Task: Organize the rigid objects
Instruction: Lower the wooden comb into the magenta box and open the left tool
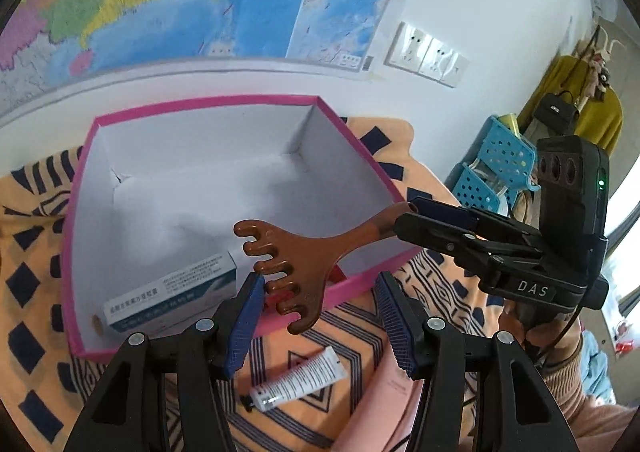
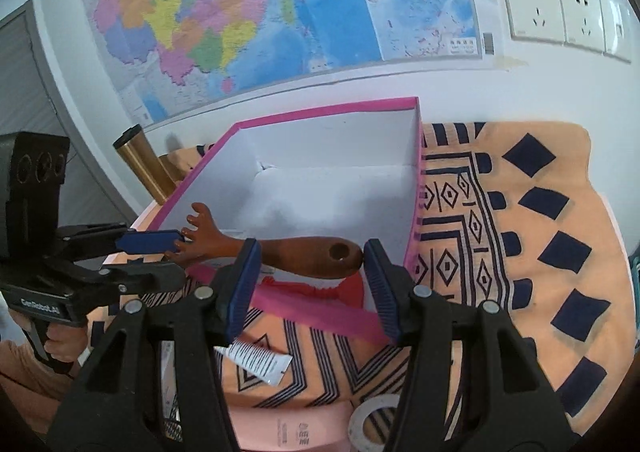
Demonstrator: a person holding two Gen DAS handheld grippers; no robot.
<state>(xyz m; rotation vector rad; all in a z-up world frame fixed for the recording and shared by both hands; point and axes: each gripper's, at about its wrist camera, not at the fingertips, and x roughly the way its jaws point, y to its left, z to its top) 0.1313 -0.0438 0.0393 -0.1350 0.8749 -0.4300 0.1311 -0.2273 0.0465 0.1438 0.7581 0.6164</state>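
In the left wrist view, a pink-rimmed box with a white inside fills the left and middle of the frame, resting on an orange patterned cloth. A white and teal carton lies in the box's lower left corner, against the near wall. Just right of it, at the lower middle, the left gripper has its jaws spread apart and grasping nothing; a white tube lies on the cloth between and below its blue pads. A brown wooden rake-shaped massager hangs over the box's near rim at the middle of the frame, its prongs pointing left and its handle running up to the right. There the right gripper comes in from the right edge with its jaws clenched on the handle's end. A blue perforated basket stands at the far right. In the right wrist view, the left gripper's blue pad sits at the left edge beside the massager's prongs, though whether they touch is unclear. The handle lies across the middle between the right gripper's pads, above the box's near wall and something red inside. A roll of tape lies at the lower middle, and the cloth fills the right.
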